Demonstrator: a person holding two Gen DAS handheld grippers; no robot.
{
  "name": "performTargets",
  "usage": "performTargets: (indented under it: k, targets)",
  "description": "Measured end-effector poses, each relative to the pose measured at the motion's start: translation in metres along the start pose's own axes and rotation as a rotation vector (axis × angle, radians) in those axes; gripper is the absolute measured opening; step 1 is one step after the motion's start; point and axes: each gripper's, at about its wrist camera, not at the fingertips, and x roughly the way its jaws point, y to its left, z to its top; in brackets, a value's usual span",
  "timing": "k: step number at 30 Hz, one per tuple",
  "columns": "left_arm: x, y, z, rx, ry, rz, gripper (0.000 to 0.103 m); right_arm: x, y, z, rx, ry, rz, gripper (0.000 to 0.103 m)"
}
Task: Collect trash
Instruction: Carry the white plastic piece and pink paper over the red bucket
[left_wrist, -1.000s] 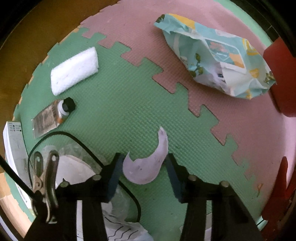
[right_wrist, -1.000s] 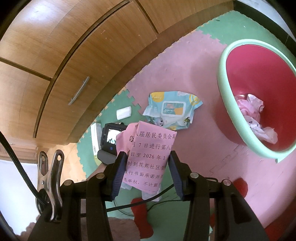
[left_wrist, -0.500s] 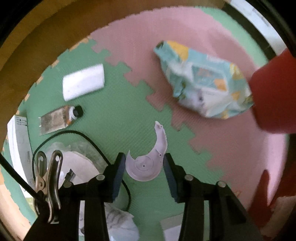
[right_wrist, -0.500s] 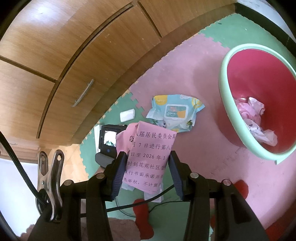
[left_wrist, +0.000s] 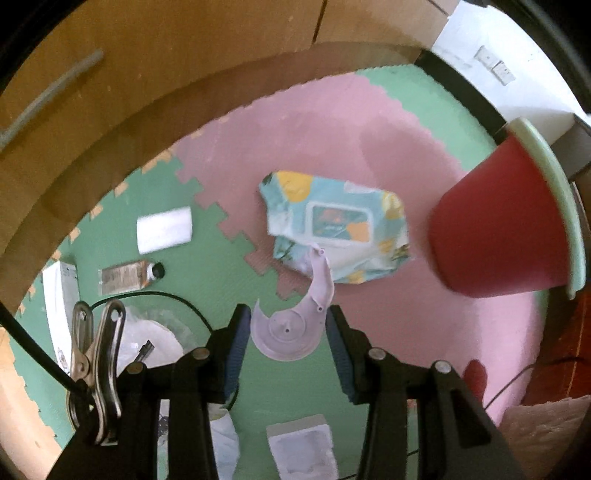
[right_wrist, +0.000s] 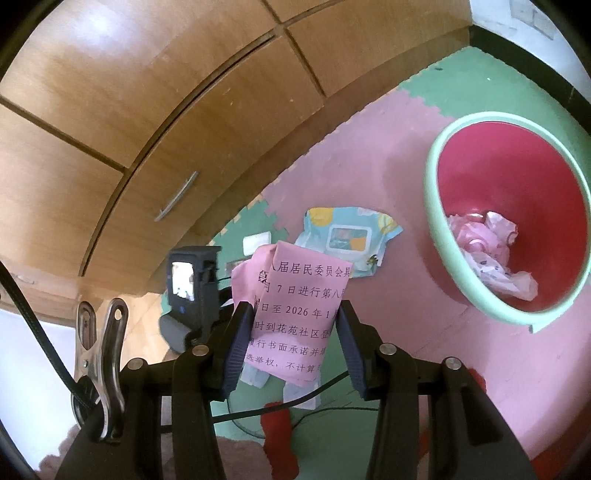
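Over the foam mat (left_wrist: 369, 122), left fingers (left_wrist: 236, 332) clamp a curved lilac plastic shard (left_wrist: 291, 332); right fingers (right_wrist: 240, 336) pinch a creased pink notice (right_wrist: 299, 314).

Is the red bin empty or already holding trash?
Holding trash: crumpled pink and white wrappers lie inside the red bin, which stands upright.

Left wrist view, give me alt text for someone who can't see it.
The left gripper holds a broken pale plastic piece above a green and pink foam mat. A wet wipes pack and a red bin lie beyond.
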Motion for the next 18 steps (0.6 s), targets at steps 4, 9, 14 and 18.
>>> performTargets:
  k: [4, 9, 14, 18]
  targets:
    - [-0.028, -0.019, 0.006, 0.015, -0.033, -0.021, 0.044, -0.011, -0.01, -0.004, 0.023, -0.028, 0.004, 0.047]
    - [-0.06, -0.04, 0.012, 0.028, -0.065, -0.043, 0.044, -0.023, -0.022, -0.004, 0.038, -0.062, -0.004, 0.047]
    - [-0.09, -0.061, 0.022, 0.014, -0.086, -0.064, 0.044, -0.036, -0.032, -0.004, 0.051, -0.091, 0.002, 0.047]
    - [-0.109, -0.08, 0.029, 0.019, -0.101, -0.097, 0.044, -0.043, -0.042, -0.004, 0.073, -0.108, 0.001, 0.047]
